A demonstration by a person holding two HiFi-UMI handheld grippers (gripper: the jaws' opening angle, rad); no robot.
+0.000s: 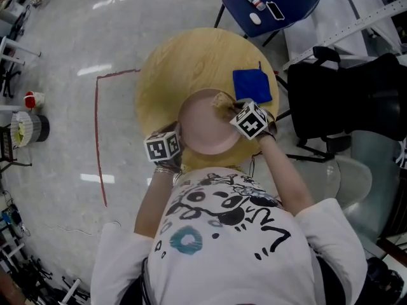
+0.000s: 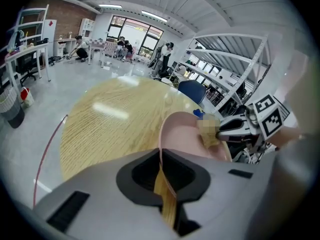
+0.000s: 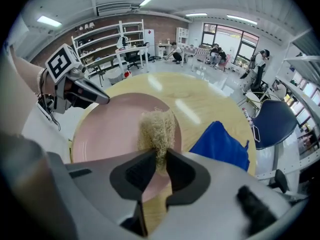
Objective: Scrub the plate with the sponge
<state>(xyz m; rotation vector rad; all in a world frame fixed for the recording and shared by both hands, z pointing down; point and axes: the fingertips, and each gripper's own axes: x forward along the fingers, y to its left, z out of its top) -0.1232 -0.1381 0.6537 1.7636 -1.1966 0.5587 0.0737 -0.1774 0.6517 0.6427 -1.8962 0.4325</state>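
Note:
A pink plate [image 1: 203, 129] lies on the round wooden table [image 1: 184, 62] near its front edge. My left gripper [image 1: 179, 136] is shut on the plate's near-left rim; in the left gripper view the rim [image 2: 167, 134] runs straight in between the jaws of the left gripper [image 2: 162, 176]. My right gripper [image 1: 231, 108] is shut on a tan fibrous sponge [image 3: 157, 129], which rests on the plate's right part [image 3: 110, 129]. The left gripper view shows the sponge [image 2: 209, 131] at the plate's far side with the right gripper [image 2: 222, 130] behind it.
A folded blue cloth [image 1: 252, 85] lies on the table just beyond the plate's right side. A blue chair [image 1: 273, 2] with small items stands behind the table, a black chair [image 1: 343, 94] to the right. Red tape [image 1: 96, 132] marks the floor on the left.

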